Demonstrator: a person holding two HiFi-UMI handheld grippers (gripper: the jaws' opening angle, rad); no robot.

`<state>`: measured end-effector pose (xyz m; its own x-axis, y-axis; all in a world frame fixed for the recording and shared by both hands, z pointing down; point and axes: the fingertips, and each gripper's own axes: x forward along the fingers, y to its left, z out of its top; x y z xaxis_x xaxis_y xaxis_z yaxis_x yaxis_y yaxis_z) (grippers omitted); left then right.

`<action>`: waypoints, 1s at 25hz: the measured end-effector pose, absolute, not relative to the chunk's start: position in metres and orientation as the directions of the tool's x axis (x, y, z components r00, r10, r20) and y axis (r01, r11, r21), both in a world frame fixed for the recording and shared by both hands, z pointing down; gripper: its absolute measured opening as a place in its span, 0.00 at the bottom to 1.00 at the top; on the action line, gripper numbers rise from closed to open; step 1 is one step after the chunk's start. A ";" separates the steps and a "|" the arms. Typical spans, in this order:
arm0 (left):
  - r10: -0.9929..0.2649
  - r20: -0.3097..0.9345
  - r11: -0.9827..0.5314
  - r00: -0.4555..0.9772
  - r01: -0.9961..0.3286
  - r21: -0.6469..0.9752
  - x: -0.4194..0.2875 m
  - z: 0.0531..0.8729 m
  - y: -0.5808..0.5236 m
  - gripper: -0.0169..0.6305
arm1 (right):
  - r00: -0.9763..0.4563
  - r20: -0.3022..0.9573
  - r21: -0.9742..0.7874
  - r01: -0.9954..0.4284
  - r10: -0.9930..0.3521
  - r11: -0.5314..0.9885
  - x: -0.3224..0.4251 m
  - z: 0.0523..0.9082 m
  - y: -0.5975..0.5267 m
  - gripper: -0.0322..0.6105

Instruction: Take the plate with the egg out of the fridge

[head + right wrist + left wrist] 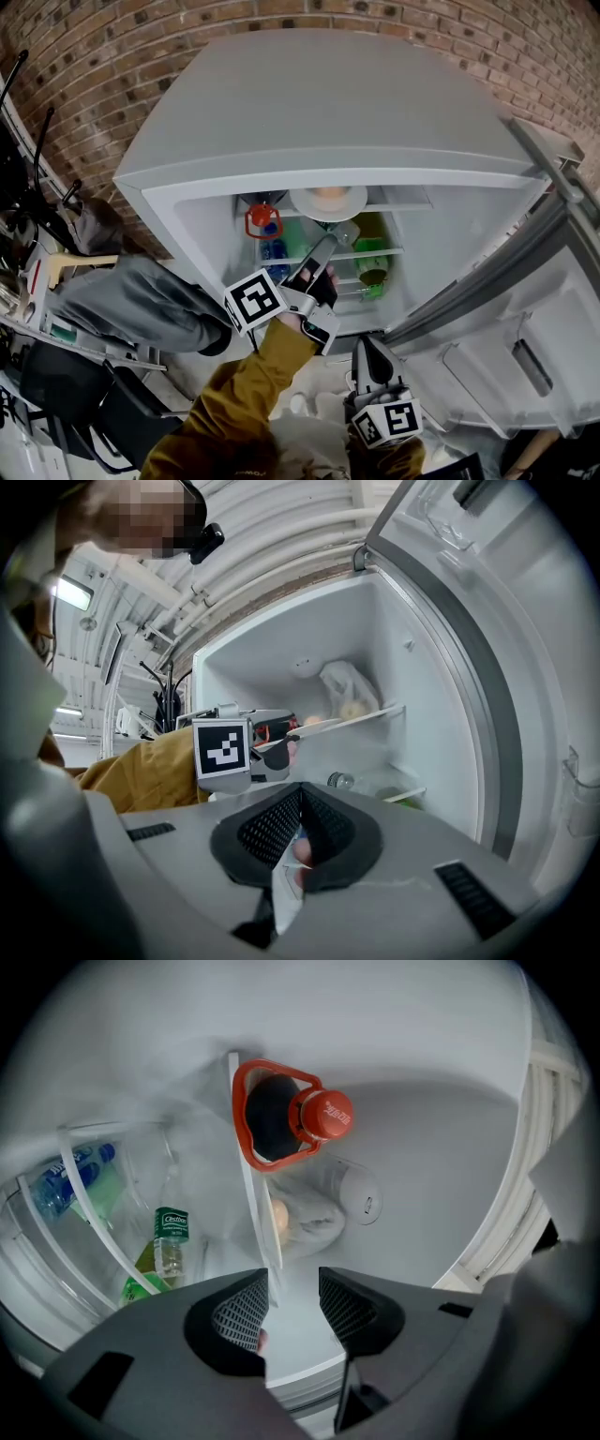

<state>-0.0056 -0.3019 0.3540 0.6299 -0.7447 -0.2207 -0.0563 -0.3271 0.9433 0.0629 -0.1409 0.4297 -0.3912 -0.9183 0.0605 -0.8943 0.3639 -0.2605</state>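
A white plate (328, 210) carrying an egg (328, 195) rests on the top shelf of the open fridge (178, 202). My left gripper (328, 244) reaches up into the fridge to the plate's front rim. In the left gripper view the plate (251, 1176) appears edge-on, running down into the gap of the left gripper (286, 1290); the jaws stand open around the rim, and the egg (278, 1220) lies just beyond. My right gripper (367, 342) hangs low outside the fridge. In its own view the right gripper (300, 797) is shut with nothing held.
A dark bottle with a red cap (325, 1115) and red carry ring stands beside the plate. A crumpled plastic bag (323, 1215) lies behind the egg. Green bottles (372, 255) and a blue one (274, 251) fill lower shelves. The fridge door (511, 309) swings open at right.
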 end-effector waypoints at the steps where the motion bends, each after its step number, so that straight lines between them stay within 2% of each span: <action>1: -0.745 -0.224 -0.327 0.628 -0.052 0.944 -0.005 0.353 -0.303 0.26 | -0.392 0.057 -0.259 -0.894 -0.918 0.366 0.063 0.428 -0.141 0.05; 8: -0.766 -0.174 -0.298 0.620 -0.101 0.949 -0.005 0.360 -0.315 0.26 | -0.396 0.045 -0.219 -0.899 -0.917 0.378 0.066 0.424 -0.149 0.05; 25: -0.787 -0.140 -0.247 0.601 -0.099 0.964 -0.001 0.365 -0.337 0.26 | -0.405 0.025 -0.180 -0.901 -0.914 0.394 0.068 0.418 -0.179 0.05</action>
<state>-0.0012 -0.3368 0.3652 0.6011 -0.7869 -0.1397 -0.0993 -0.2470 0.9639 0.0679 -0.1785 0.4180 -0.4050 -0.9140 0.0252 -0.9011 0.3943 -0.1805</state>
